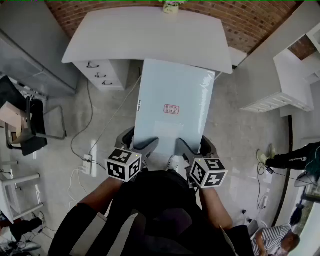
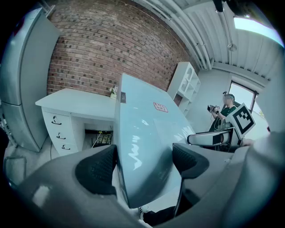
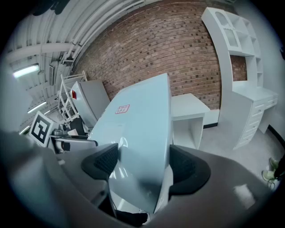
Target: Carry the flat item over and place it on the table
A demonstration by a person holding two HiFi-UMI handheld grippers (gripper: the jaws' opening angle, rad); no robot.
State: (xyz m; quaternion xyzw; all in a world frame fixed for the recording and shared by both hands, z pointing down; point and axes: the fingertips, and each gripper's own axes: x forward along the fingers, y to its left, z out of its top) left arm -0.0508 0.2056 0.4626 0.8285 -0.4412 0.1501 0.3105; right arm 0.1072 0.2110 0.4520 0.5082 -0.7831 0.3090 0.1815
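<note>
A large flat pale-blue panel [image 1: 172,100] with a small red label [image 1: 171,109] hangs level above the floor, its far end close to the white desk [image 1: 150,35]. My left gripper [image 1: 138,141] is shut on the panel's near left corner, and my right gripper [image 1: 195,147] is shut on the near right corner. In the left gripper view the panel [image 2: 147,129] runs forward between the jaws of the left gripper [image 2: 142,164] toward the desk [image 2: 75,100]. The right gripper view shows the same panel [image 3: 142,120] clamped in the right gripper [image 3: 140,167], with the desk [image 3: 189,104] beyond.
The desk has drawers [image 1: 100,75] on its left and a small plant [image 1: 171,6] at its back edge, against a brick wall. Cables and a power strip [image 1: 87,165] lie on the floor at left. A white shelf unit [image 1: 285,85] stands right; a person [image 2: 227,107] stands nearby.
</note>
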